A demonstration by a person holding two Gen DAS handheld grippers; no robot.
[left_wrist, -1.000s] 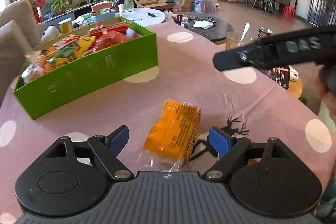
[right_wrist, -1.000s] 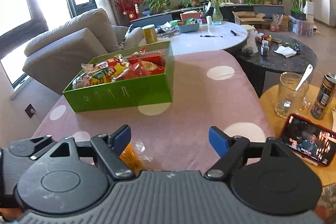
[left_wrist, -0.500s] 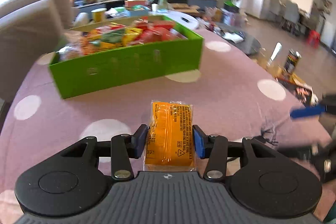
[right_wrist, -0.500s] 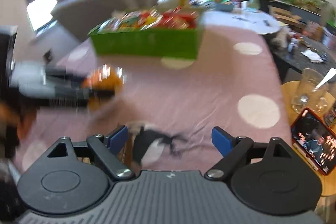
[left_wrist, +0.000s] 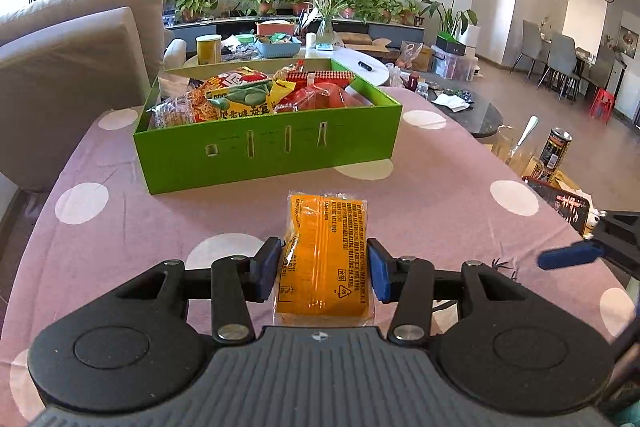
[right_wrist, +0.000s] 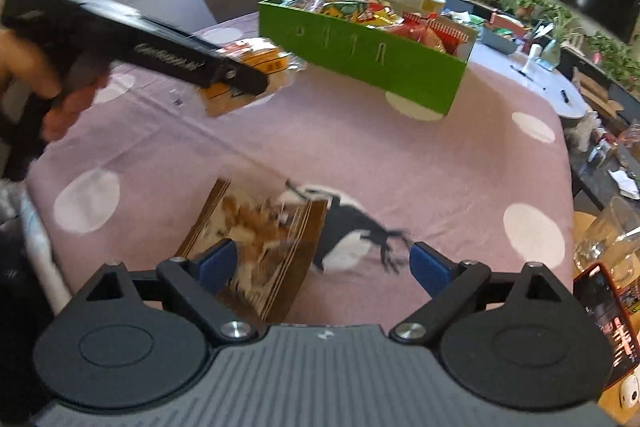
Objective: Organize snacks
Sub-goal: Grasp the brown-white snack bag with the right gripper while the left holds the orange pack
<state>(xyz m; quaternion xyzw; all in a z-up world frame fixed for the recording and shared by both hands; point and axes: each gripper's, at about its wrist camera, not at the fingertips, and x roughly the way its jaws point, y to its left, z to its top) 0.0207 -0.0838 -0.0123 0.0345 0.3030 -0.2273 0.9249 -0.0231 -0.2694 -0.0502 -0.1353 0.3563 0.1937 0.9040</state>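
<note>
Orange snack pack clamped in your left gripper (left_wrist: 322, 269), long axis aimed at the green box (left_wrist: 268, 151).

The orange snack pack (left_wrist: 325, 255) hangs short of the green box; your right gripper (right_wrist: 320, 265) is opening, unclamped, over a brown snack packet (right_wrist: 256, 227) lying on the surface (right_wrist: 440, 163) nearer you.

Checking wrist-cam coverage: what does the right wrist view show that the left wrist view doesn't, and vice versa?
Right wrist only: a brown-edged clear snack packet lying on the cloth, partly between the opening right gripper fingers, untouched; the person's hand on the left gripper.

Left wrist only: the printed back of the orange snack packet with the left gripper pads pressed on both sides; a dark drink can at right.

Both: the open green cardboard box full of snacks, the pink white-dotted tablecloth, the orange packet, grey sofa.
</note>
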